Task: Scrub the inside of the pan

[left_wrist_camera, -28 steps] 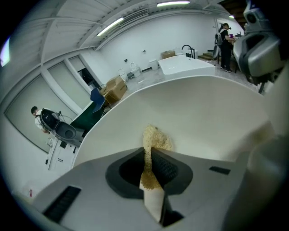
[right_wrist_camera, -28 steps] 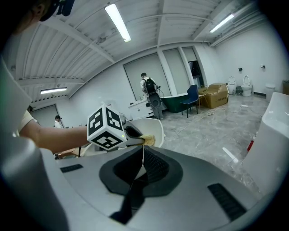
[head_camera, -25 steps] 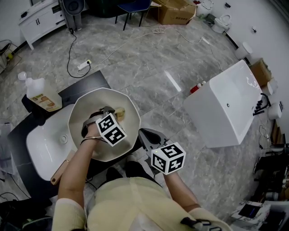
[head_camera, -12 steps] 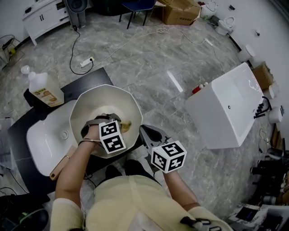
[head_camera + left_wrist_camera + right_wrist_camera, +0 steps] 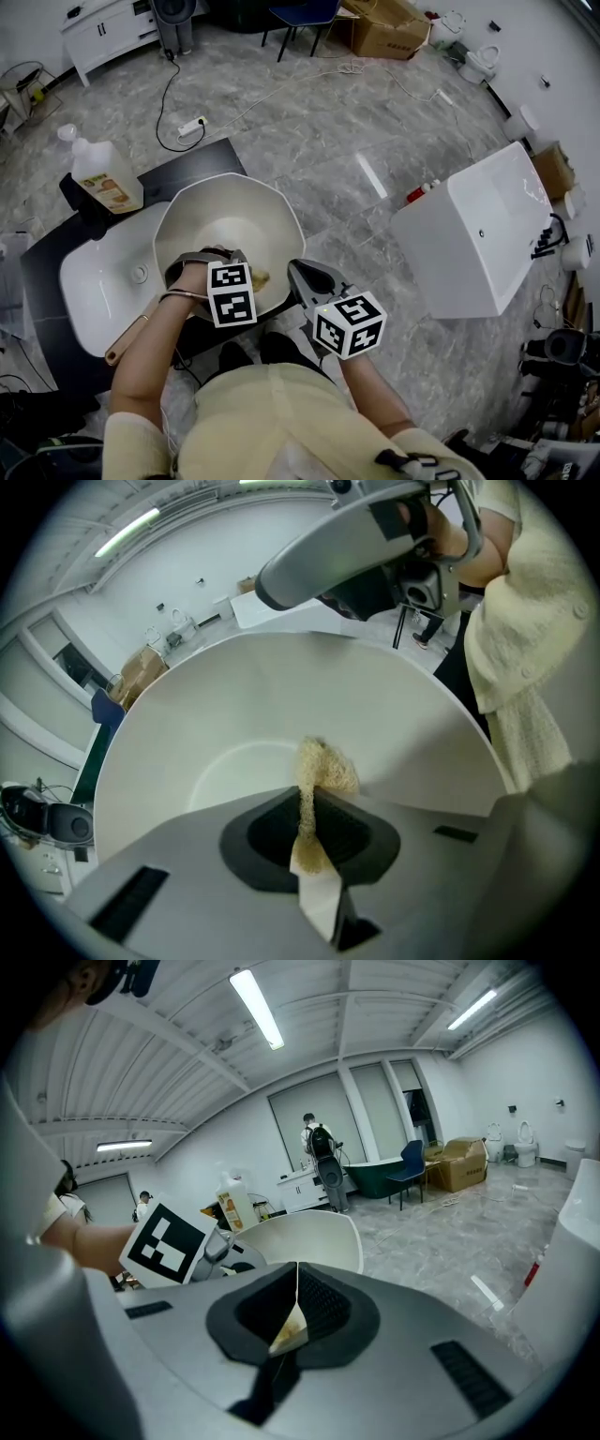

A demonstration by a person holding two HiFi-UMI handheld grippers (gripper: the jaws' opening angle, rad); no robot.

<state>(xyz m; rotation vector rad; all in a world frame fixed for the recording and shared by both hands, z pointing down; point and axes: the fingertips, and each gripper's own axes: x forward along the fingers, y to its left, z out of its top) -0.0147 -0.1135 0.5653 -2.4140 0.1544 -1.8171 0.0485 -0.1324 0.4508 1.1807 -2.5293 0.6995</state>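
Note:
The white pan [image 5: 202, 220] sits tilted over the sink, and its wooden handle [image 5: 131, 339] points to the lower left. My left gripper [image 5: 249, 275] is inside the pan, shut on a yellowish scrub sponge [image 5: 260, 277] that presses on the near inner wall. In the left gripper view the sponge [image 5: 323, 766] sticks out past the left gripper [image 5: 309, 817] against the pan [image 5: 216, 714]. My right gripper [image 5: 305, 278] is shut on the pan's near rim. In the right gripper view a thin white edge runs between the shut jaws of that gripper [image 5: 292, 1312], and the pan [image 5: 305, 1237] rises beyond.
A white sink [image 5: 89, 295] lies in a black counter [image 5: 192, 164], with a soap bottle [image 5: 108, 178] at its far left. A white tub [image 5: 469, 234] stands on the floor at right. Cardboard boxes [image 5: 394, 23], a power strip [image 5: 192, 125] and cables lie farther off.
My left gripper has dragged the sponge from the far right of the pan's inside toward the near wall. The right gripper stays on the rim.

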